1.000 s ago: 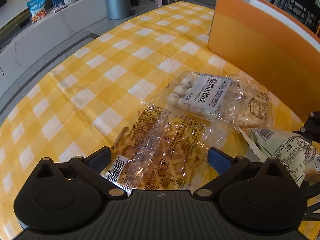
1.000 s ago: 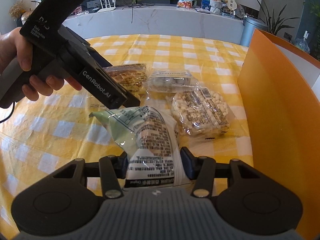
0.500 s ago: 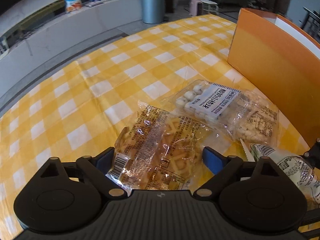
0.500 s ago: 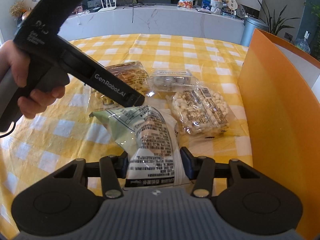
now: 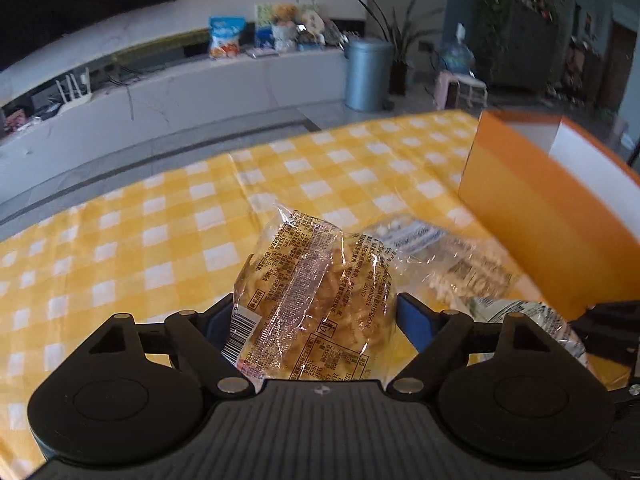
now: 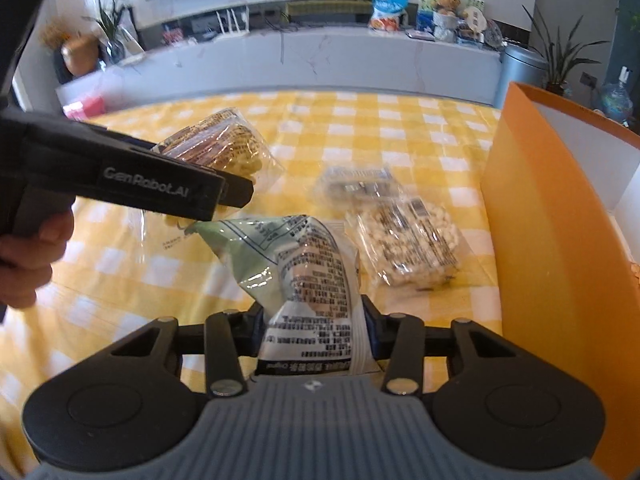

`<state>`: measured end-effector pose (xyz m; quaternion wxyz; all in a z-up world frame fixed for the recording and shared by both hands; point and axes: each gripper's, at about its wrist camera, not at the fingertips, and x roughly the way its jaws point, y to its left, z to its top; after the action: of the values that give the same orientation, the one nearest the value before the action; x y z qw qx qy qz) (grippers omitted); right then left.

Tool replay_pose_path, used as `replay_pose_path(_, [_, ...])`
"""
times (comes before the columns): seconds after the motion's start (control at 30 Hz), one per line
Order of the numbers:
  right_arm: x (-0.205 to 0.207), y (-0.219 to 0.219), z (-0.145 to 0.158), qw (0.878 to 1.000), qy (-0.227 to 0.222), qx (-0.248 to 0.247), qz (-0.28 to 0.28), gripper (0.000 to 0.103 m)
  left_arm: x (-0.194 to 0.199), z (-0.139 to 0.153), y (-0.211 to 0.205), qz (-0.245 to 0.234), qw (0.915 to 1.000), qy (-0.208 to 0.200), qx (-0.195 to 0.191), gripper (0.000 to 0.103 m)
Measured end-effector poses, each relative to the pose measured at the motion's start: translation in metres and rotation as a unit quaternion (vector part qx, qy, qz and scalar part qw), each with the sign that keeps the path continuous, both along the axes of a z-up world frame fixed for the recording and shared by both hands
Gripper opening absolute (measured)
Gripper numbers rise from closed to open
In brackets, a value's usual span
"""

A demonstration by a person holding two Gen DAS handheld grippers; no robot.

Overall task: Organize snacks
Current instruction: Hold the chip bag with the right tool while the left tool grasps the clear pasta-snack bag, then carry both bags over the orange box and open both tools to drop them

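Yellow-and-white checked cloth (image 6: 340, 128) covers the table. At the far left of the right wrist view a hand (image 6: 28, 256) grips the handle of the left gripper (image 5: 316, 316), whose jaws are closing on a clear bag of pale golden crisps (image 5: 316, 292). In the left wrist view the blue pads press both sides of that bag, which sits right between the fingers and bulges upward above the cloth, its barcode end nearest the camera.

Just right of it, lying flat on the cloth, is a clear pack of small white balls with a white label (image 6: 356, 184), and against it a clear pack of pale puffed pieces (image 6: 404, 244).

Nearer the camera in the right wrist view, the right gripper (image 6: 312, 328) is closing on the lower end of a pale green and white printed bag (image 6: 308, 264); the bag is pinched narrow between the pads and fans out forward over the cloth, its far tip just under the left gripper's nose.

At the far right stands an orange box (image 6: 552, 216) with a white inside, open at the top, close beside the puffed pack.
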<state>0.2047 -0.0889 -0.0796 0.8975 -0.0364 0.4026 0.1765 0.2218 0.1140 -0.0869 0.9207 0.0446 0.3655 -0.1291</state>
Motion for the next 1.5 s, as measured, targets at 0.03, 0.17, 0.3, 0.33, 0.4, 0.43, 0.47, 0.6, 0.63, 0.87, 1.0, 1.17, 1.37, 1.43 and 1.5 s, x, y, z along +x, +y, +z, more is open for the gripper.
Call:
replay_pose_path(0.03, [-0.001,-0.003,0.005,1.0,-0.004,0.009,0.0,0.043,-0.005,0.008,-0.002,0.002,0.9999,-0.011,-0.002,0.096])
replay_pose_path(0.17, [-0.007,-0.02,0.029,0.999,-0.03,0.043,-0.011,0.043,-0.016,0.041,-0.014,0.009,0.9982,-0.058,-0.013,0.096])
replay_pose_path(0.3, [-0.01,-0.043,0.053,0.993,-0.051,0.096,-0.037,0.043,-0.021,0.072,-0.031,0.032,0.9945,-0.092,-0.038,0.096])
replay_pose_path(0.33, [-0.012,-0.049,0.058,0.992,-0.053,0.112,-0.039,0.043,-0.021,0.078,-0.036,0.034,0.9936,-0.099,-0.043,0.096])
replay_pose_path(0.4, [-0.015,-0.061,0.068,0.988,-0.059,0.138,-0.044,0.043,-0.024,0.09,-0.048,0.031,0.9918,-0.113,-0.051,0.096])
replay_pose_path(0.43, [-0.017,-0.068,0.073,0.986,-0.065,0.144,-0.047,0.043,-0.027,0.095,-0.055,0.024,0.9911,-0.12,-0.053,0.096])
replay_pose_path(0.47, [-0.021,-0.075,0.077,0.985,-0.074,0.146,-0.053,0.043,-0.028,0.099,-0.061,0.014,0.9906,-0.124,-0.056,0.096])
replay_pose_path(0.6, [-0.031,-0.102,0.09,0.982,-0.1,0.134,-0.082,0.043,-0.039,0.105,-0.086,0.0,0.9874,-0.12,-0.104,0.096])
replay_pose_path(0.63, [-0.032,-0.11,0.091,0.982,-0.102,0.133,-0.091,0.043,-0.042,0.106,-0.092,-0.007,0.9868,-0.113,-0.116,0.096])
replay_pose_path(0.87, [-0.036,-0.196,0.091,0.96,-0.114,0.121,-0.225,0.043,-0.038,0.094,-0.133,-0.041,0.978,-0.064,-0.194,0.097])
replay_pose_path(1.0, [-0.044,-0.24,0.087,0.943,-0.115,0.153,-0.273,0.043,-0.012,0.07,-0.153,-0.03,0.967,-0.005,-0.253,0.097])
replay_pose_path(1.17, [-0.046,-0.262,0.078,0.934,-0.107,0.165,-0.297,0.043,0.008,0.042,-0.181,-0.027,0.9671,0.023,-0.252,0.097])
replay_pose_path(1.37, [-0.042,-0.264,0.072,0.934,-0.104,0.158,-0.303,0.043,0.017,0.026,-0.191,-0.012,0.9705,0.018,-0.24,0.096])
replay_pose_path(1.43, [-0.042,-0.266,0.07,0.933,-0.101,0.163,-0.304,0.043,0.019,0.025,-0.194,-0.011,0.9725,0.01,-0.232,0.096])
replay_pose_path(1.5, [-0.04,-0.265,0.069,0.933,-0.101,0.158,-0.308,0.043,0.016,0.025,-0.199,-0.007,0.9741,0.005,-0.226,0.096])
